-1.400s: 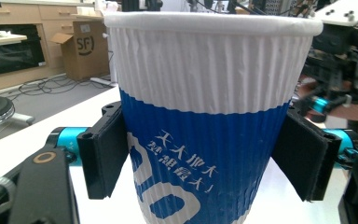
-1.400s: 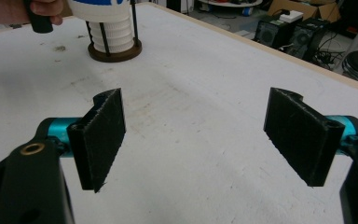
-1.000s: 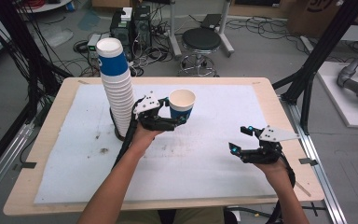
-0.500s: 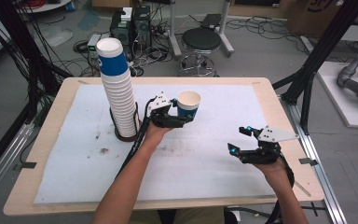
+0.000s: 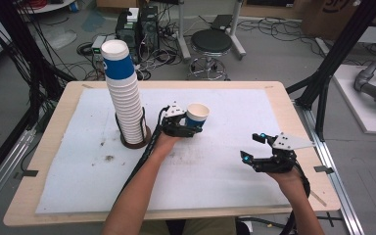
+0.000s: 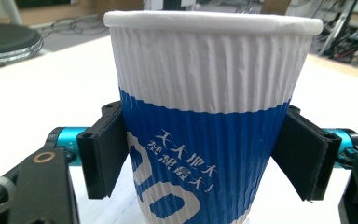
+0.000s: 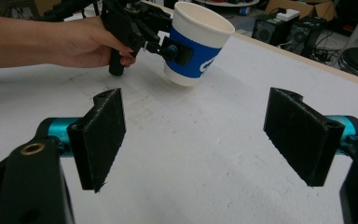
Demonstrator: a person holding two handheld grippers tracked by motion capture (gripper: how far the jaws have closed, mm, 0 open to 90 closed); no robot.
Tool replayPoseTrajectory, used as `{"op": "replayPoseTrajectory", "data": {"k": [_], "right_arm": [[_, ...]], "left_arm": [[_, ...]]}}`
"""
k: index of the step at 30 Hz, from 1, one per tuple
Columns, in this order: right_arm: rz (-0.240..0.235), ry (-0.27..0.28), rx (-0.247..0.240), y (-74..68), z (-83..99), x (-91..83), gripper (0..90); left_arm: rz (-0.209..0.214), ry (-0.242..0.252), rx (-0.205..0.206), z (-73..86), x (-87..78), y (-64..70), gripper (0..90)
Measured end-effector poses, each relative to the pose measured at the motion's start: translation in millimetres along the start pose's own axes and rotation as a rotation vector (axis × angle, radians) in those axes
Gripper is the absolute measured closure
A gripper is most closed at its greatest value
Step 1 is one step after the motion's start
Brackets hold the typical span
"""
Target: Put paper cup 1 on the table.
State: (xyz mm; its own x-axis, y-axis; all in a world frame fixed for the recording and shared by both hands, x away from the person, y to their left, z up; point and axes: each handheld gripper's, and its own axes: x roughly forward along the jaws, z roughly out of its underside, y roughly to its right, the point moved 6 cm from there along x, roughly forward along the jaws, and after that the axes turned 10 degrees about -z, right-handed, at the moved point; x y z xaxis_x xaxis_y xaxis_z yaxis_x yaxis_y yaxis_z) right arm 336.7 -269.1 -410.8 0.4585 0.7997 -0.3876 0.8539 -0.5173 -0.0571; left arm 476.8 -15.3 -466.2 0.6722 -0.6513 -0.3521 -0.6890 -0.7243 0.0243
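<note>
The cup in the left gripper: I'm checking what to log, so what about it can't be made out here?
- Base of the cup: cut off by the bottom edge in the left gripper view.
- Inside: hidden by its wall in the right gripper view, too small in the high view.
- Printed characters: partly cut off below; too small in the high view.

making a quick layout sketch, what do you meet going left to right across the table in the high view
stack of cups → left claw gripping the single cup → right claw, open and holding nothing
</note>
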Motion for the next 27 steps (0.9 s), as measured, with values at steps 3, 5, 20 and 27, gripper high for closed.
{"op": "replayPoseTrajectory", "data": {"k": [3, 5, 20, 27], "right_arm": [[0.002, 0.001, -0.003, 0.5, 0.1, 0.8, 21.1], [-0.001, -0.002, -0.004, 0.3, 0.4, 1.3, 21.1], [-0.004, -0.003, -0.006, -2.6, 0.0, 1.4, 21.2], [-0.013, -0.009, -0.009, -3.6, 0.4, 4.5, 21.1]], "left_arm": [[-0.015, -0.039, 0.029, 4.1, 1.5, 1.5, 24.4], [-0.021, -0.051, 0.029, 5.4, 1.5, 1.8, 24.5], [-0.065, -0.130, 0.070, 13.3, -16.6, 3.6, 24.6], [-0.070, -0.125, 0.039, 15.4, -20.6, 2.5, 23.1]]}}
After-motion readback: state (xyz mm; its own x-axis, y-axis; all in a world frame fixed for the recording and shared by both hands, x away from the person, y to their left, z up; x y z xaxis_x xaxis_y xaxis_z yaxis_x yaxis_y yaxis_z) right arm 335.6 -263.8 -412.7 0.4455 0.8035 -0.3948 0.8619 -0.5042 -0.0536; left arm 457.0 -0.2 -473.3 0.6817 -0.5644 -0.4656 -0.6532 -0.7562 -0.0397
